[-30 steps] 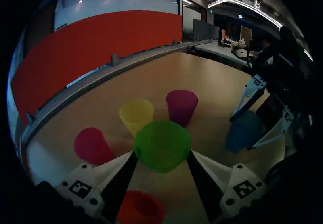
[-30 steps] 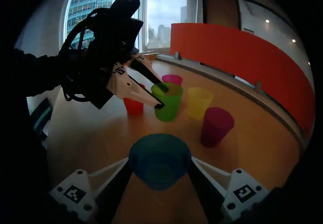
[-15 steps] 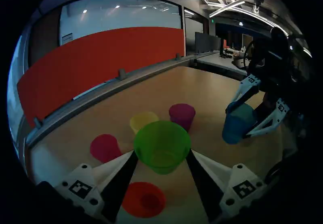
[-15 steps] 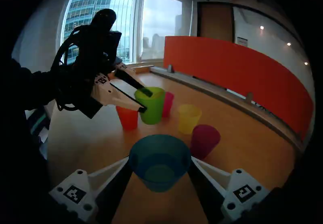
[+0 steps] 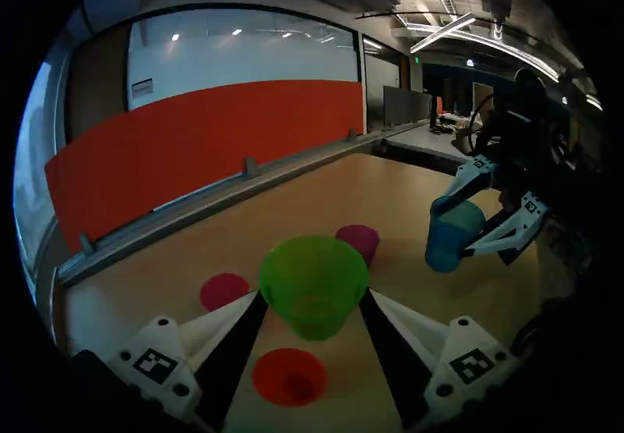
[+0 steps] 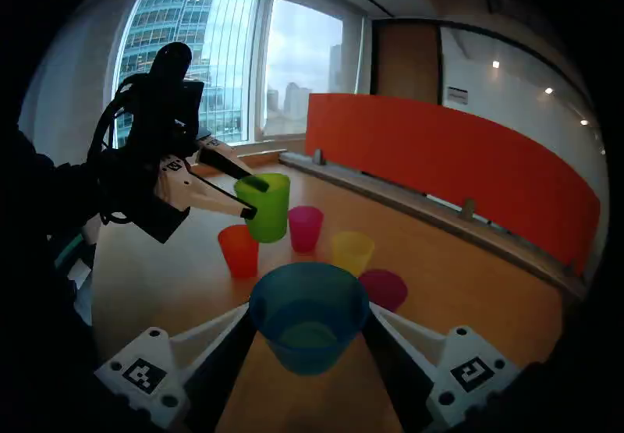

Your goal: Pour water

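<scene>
Because both held cups hang clear of the wooden tabletop (image 5: 374, 175), neither can knock the cups standing below.

Left gripper view: the left gripper (image 5: 313, 299) has its jaws closed on the translucent green plastic cup (image 5: 313, 273), one finger pressing each side. The cup is upright, which keeps any contents in. Under it stand an orange-red plastic cup (image 5: 288, 376), a pink plastic cup (image 5: 225, 291) and a dark magenta plastic cup (image 5: 359, 242). Well apart, the right gripper (image 5: 454, 230) clamps the translucent blue plastic cup (image 5: 444, 250).

Right gripper view: its jaws grip the blue cup on both sides, mouth up. A pale liquid appears to lie in the bottom, so this is probably the water. A yellow plastic cup (image 6: 352, 252) stands among the table cups. The green cup hangs above the orange-red one. The two rims are apart, so pouring has not begun.
</scene>
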Demonstrator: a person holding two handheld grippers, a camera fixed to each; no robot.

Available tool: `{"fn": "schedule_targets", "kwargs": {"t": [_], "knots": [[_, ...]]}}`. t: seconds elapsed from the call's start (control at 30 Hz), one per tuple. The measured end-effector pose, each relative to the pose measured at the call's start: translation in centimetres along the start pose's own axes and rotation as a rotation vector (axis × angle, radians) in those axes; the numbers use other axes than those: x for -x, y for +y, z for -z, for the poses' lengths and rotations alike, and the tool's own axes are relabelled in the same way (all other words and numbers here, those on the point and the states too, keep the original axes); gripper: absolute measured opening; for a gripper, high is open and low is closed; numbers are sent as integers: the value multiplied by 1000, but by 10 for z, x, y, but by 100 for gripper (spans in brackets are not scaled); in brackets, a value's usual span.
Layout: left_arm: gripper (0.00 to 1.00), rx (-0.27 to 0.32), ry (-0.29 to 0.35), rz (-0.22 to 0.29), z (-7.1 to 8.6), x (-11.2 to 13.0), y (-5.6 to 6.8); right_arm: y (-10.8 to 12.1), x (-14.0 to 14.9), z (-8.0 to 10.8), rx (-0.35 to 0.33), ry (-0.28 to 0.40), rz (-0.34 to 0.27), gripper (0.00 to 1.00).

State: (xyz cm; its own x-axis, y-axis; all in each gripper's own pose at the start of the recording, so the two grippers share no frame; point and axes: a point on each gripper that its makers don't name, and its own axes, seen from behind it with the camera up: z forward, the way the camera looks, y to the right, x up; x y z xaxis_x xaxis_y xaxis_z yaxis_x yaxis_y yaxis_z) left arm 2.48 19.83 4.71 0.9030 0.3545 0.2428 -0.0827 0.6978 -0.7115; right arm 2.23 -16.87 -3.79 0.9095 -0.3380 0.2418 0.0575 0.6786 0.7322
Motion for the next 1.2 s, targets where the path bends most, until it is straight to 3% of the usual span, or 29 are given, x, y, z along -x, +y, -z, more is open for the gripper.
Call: {"fn": "schedule_targets", "kwargs": {"t": [0.7,1.2], "knots": [[84,-6,171,5,43,-33,3,1,-43,5,21,107,3,91],[84,7,223,21,53,-33,9,2,-64,6,23,156,3,91]]}}
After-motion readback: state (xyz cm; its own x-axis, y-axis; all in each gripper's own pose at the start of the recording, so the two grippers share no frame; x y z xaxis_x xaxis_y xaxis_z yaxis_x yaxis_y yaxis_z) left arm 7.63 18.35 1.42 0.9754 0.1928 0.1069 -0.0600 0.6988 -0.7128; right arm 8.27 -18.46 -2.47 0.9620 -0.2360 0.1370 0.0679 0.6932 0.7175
